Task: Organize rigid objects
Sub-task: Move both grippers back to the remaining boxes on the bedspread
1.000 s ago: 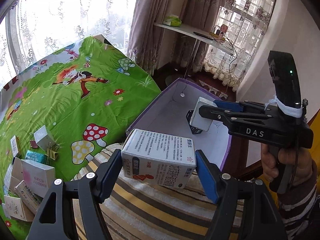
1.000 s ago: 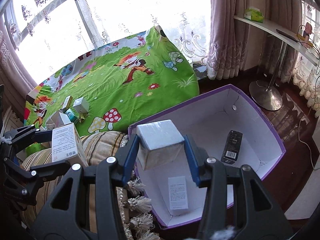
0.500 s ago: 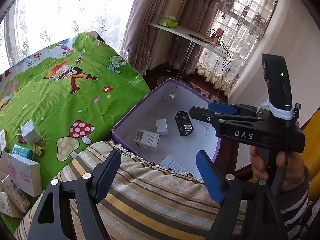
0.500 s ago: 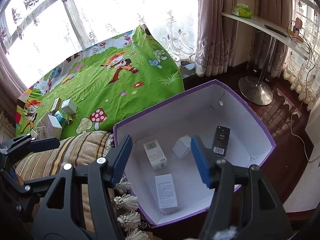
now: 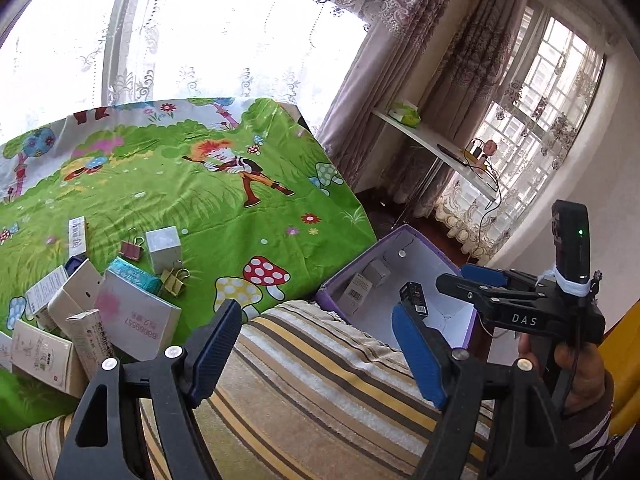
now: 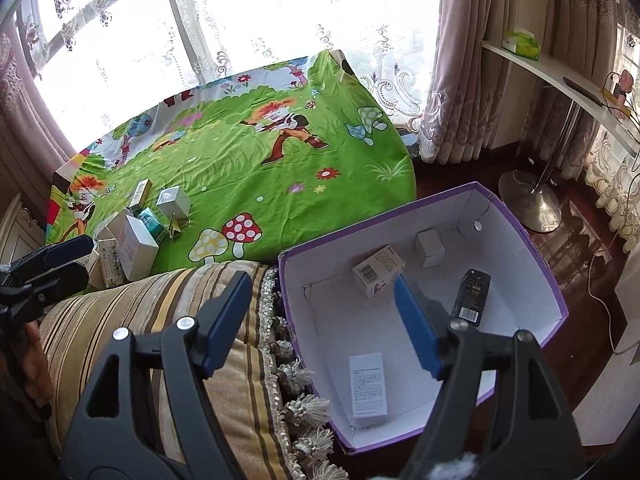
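Both claws hang empty: the left gripper (image 5: pixel 316 350) gapes over the striped cushion (image 5: pixel 320 380), and the right gripper (image 6: pixel 322 320), jaws just spread wider with nothing between them, hovers above the near wall of the purple box (image 6: pixel 554 280). Ahead of it lie a barcoded carton (image 6: pixel 376 270), a small white cube (image 6: pixel 429 247) and a black pack (image 6: pixel 472 292). Remaining boxes (image 5: pixel 120 308) sit ahead-left of the left claw, which looks nearer them.
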Action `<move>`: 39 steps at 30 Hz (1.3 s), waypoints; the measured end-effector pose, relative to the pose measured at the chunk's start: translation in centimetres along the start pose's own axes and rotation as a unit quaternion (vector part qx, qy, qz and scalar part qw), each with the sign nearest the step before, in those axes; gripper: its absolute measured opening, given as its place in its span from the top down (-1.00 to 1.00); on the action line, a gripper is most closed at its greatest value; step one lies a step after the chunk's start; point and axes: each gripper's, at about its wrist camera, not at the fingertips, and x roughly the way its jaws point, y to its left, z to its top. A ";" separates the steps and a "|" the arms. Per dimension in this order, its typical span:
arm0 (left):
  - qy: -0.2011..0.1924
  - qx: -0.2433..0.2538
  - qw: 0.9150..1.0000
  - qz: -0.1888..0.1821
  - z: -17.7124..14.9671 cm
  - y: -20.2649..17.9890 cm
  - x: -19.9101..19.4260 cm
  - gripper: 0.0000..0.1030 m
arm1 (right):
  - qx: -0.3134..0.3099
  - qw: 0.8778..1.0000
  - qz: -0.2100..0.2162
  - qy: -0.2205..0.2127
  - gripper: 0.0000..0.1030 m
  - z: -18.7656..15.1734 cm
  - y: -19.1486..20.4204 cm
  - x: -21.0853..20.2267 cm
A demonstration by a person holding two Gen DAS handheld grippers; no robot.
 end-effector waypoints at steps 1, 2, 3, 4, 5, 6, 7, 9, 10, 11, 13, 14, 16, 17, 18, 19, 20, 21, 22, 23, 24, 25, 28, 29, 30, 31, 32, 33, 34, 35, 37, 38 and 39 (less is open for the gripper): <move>-0.006 -0.012 1.000 0.006 0.1 1.0 -0.5 -0.52 | -0.005 1.000 0.002 0.002 -0.51 0.1 0.5 0.1; -0.011 -0.023 1.000 0.012 0.2 1.9 -0.9 -0.52 | -0.010 1.000 0.004 0.003 -0.51 0.2 1.1 0.2; -0.016 -0.034 0.999 0.017 0.2 2.8 -1.4 -0.52 | -0.015 1.000 0.007 0.004 -0.52 0.3 1.6 0.3; -0.022 -0.046 0.998 0.022 0.3 3.7 -1.9 -0.52 | -0.021 1.000 0.009 0.005 -0.52 0.4 2.1 0.3; -0.027 -0.056 0.998 0.026 0.3 4.5 -2.4 -0.52 | -0.027 1.000 0.011 0.006 -0.53 0.5 2.6 0.4; -0.033 -0.066 0.997 0.030 0.4 5.4 -2.9 -0.52 | -0.033 0.999 0.013 0.007 -0.54 0.5 3.1 0.4; -0.038 -0.076 0.996 0.035 0.3 6.3 -3.3 -0.52 | -0.038 0.999 0.016 0.009 -0.54 0.6 3.7 0.5; -0.045 -0.096 0.993 0.042 0.3 7.9 -4.1 -0.52 | -0.050 0.998 0.021 0.012 -0.55 0.7 4.8 0.8; -0.049 -0.106 0.992 0.046 0.3 8.7 -4.5 -0.52 | -0.057 0.998 0.024 0.014 -0.55 0.7 5.5 0.9; -0.052 -0.114 0.991 0.051 0.3 9.5 -4.9 -0.52 | -0.064 0.997 0.027 0.015 -0.55 0.8 6.1 1.0; -0.057 -0.128 0.988 0.058 0.2 10.8 -5.6 -0.52 | -0.075 0.997 0.032 0.017 -0.56 0.8 7.2 1.2; -0.058 -0.134 0.987 0.063 0.1 11.4 -5.9 -0.52 | -0.080 0.996 0.035 0.018 -0.56 0.9 7.7 1.3; -0.058 -0.143 0.985 0.073 -0.1 12.5 -6.3 -0.52 | -0.089 0.995 0.040 0.021 -0.57 0.9 8.7 1.6; -0.058 -0.148 0.984 0.077 -0.1 13.1 -6.6 -0.52 | -0.093 0.994 0.043 0.022 -0.57 1.0 9.3 1.7; -0.057 -0.154 0.983 0.080 -0.2 13.7 -6.8 -0.52 | -0.098 0.994 0.046 0.024 -0.58 1.0 9.8 1.8; -0.057 -0.159 0.982 0.085 -0.2 14.3 -7.1 -0.52 | -0.105 0.993 0.049 0.025 -0.58 1.1 10.5 1.9; -0.059 -0.165 0.980 0.090 -0.3 14.9 -7.5 -0.52 | -0.111 0.992 0.052 0.025 -0.58 1.2 11.1 2.0; -0.063 -0.170 0.979 0.094 -0.3 15.5 -7.8 -0.52 | -0.117 0.991 0.055 0.025 -0.59 1.3 11.8 2.1; -0.067 -0.176 0.977 0.098 -0.4 16.1 -8.1 -0.52 | -0.122 0.990 0.059 0.024 -0.60 1.3 12.4 2.2; -0.071 -0.182 0.975 0.102 -0.5 16.7 -8.5 -0.52 | -0.126 0.990 0.064 0.025 -0.61 1.4 13.0 2.4; -0.074 -0.190 0.973 0.108 -0.6 17.3 -8.7 -0.52 | -0.129 0.989 0.069 0.026 -0.61 1.5 13.6 2.6; -0.078 -0.198 0.970 0.114 -0.8 17.9 -9.0 -0.52 | -0.132 0.988 0.073 0.028 -0.62 1.6 14.3 2.8; -0.089 -0.230 0.961 0.126 -1.4 20.2 -9.6 -0.52 | -0.146 0.985 0.086 0.032 -0.62 1.7 16.4 3.4; -0.091 -0.241 0.958 0.128 -1.7 20.9 -9.8 -0.52 | -0.150 0.984 0.091 0.034 -0.62 1.8 17.0 3.7; -0.091 -0.250 0.955 0.131 -2.0 21.5 -9.8 -0.52 | -0.153 0.983 0.096 0.037 -0.62 1.8 17.7 4.0; -0.090 -0.257 0.953 0.134 -2.2 22.2 -9.9 -0.52 | -0.154 0.982 0.101 0.041 -0.62 1.8 18.3 4.3; -0.089 -0.264 0.950 0.139 -2.5 22.7 -10.0 -0.52 | -0.155 0.981 0.108 0.045 -0.62 1.8 18.9 4.7; -0.089 -0.269 0.948 0.144 -2.7 23.2 -10.0 -0.52 | -0.156 0.980 0.116 0.050 -0.62 1.9 19.5 5.1; -0.088 -0.274 0.946 0.148 -3.0 23.7 -10.1 -0.52 | -0.157 0.978 0.123 0.055 -0.62 1.9 20.1 5.5; -0.086 -0.278 0.945 0.152 -3.2 24.1 -10.1 -0.52 | -0.158 0.977 0.129 0.060 -0.62 1.9 20.8 6.0; -0.078 -0.283 0.943 0.160 -3.6 24.9 -10.2 -0.52 | -0.158 0.975 0.141 0.073 -0.62 1.9 22.0 6.9; -0.074 -0.284 0.941 0.167 -3.9 25.3 -10.1 -0.52 | -0.157 0.974 0.146 0.079 -0.62 2.0 22.5 7.3; -0.072 -0.288 0.939 0.174 -4.1 25.7 -10.1 -0.52 | -0.154 0.972 0.152 0.086 -0.62 2.1 23.0 7.9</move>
